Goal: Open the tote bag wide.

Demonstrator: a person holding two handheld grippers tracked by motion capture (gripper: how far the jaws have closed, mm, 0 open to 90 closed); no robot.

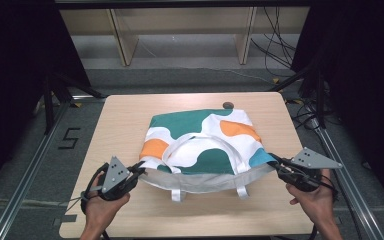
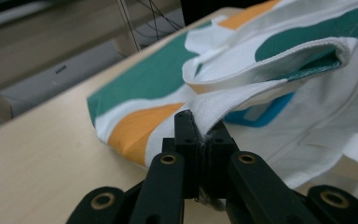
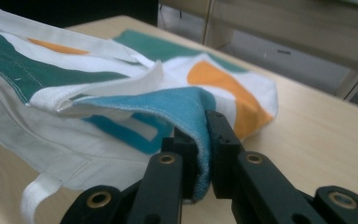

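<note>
Nearest to me, my two hands come in at the bottom of the high view, each carrying a gripper. My left gripper (image 1: pixel 139 170) has its jaws pinched tight on the near left corner of a cloth tote bag (image 1: pixel 202 145); my right gripper (image 1: pixel 276 162) has its jaws clamped just as tight on the near right corner, on a blue patch of the print. In both gripper views the fabric is squeezed flat between the black jaws.

Between the grippers, the bag's open mouth faces me, its near edge raised off the tabletop (image 1: pixel 120 120) and sagging in the middle. I judge it light, soft and floppy: it will drape and fold wherever it is not held, so the hemmed corners of the mouth are the sensible places to grip, as the doubled cloth there should not slip.

Two white handles (image 1: pixel 200 142) loop across the top panel, and two short strap ends hang below the near edge.

Farther off, the body of the bag lies flat, printed in green, orange and white. I cannot see inside it; it looks flat enough to be empty.

Beyond it sits a small dark round spot (image 1: pixel 228 105) at the tabletop's far edge.
</note>
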